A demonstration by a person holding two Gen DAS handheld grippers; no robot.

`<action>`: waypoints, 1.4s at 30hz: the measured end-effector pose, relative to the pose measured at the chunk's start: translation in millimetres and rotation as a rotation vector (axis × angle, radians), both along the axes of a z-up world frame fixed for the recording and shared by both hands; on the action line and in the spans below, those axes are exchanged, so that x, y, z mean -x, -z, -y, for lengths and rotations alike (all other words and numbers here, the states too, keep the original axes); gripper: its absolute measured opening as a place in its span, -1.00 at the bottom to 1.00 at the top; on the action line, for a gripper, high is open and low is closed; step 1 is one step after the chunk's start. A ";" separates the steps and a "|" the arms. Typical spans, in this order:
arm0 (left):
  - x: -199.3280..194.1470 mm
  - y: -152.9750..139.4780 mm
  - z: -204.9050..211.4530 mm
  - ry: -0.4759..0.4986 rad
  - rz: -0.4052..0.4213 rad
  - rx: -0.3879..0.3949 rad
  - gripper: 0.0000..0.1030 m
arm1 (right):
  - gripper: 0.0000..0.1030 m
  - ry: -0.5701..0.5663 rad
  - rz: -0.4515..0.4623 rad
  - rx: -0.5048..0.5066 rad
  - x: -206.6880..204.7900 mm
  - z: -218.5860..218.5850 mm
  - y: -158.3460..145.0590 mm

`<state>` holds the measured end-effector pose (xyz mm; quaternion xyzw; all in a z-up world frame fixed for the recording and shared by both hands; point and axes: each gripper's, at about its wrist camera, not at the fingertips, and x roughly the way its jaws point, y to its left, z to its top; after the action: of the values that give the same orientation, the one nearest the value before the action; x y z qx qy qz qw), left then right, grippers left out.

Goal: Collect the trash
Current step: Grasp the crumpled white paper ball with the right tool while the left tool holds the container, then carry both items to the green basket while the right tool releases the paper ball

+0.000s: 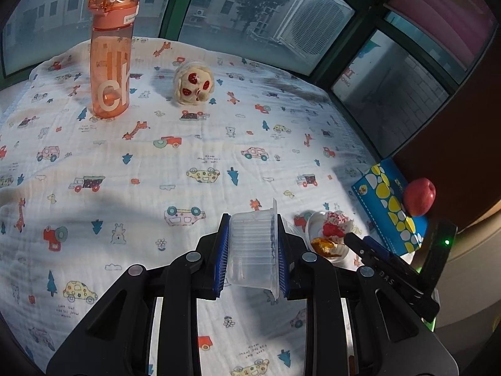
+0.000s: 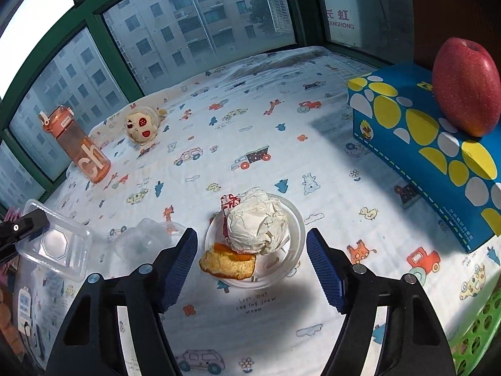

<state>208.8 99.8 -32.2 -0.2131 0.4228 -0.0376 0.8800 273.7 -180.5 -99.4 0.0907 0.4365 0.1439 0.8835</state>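
My left gripper point(image 1: 252, 228) is shut on a clear plastic container point(image 1: 252, 250), held on its side above the cloth; the right wrist view shows that container point(image 2: 56, 244) at the far left. A small white plate point(image 2: 294, 244) carries a crumpled white tissue point(image 2: 256, 222), a red-and-white wrapper point(image 2: 230, 202) and a bread scrap point(image 2: 227, 264). My right gripper point(image 2: 252, 235) stands open with a pad on each side of the plate, neither pressing on it. The same plate point(image 1: 310, 225) appears in the left wrist view beside the right gripper's fingers point(image 1: 372, 246).
A clear plastic cup point(image 2: 147, 238) lies left of the plate. An orange water bottle point(image 1: 109, 62) and a plush toy point(image 1: 194, 83) stand at the back. A blue tissue box point(image 2: 422, 144) with a red apple point(image 2: 466, 87) sits right. A green basket point(image 2: 476, 338) is at the near right.
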 end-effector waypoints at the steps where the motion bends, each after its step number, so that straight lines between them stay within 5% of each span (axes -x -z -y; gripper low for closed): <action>1: -0.2 0.3 0.5 0.002 -0.001 0.001 -0.51 | 0.33 0.002 -0.006 0.005 -4.3 -1.4 2.8; 11: -2.4 1.8 2.7 0.014 -0.006 0.007 -0.51 | -0.12 0.009 -0.047 0.011 -20.6 -9.7 20.3; 29: 25.8 -19.3 52.6 0.108 0.037 0.036 -0.51 | -0.16 0.060 0.094 -0.019 75.1 40.5 -49.4; 42: 54.4 -31.8 128.7 0.257 0.051 0.047 -0.51 | -0.16 0.177 0.107 -0.002 159.2 106.9 -61.3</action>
<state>154.4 -28.8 -0.4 -0.1767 0.4229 -0.1653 0.8733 114.4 -287.3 -38.1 0.1221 0.3789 0.0702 0.9147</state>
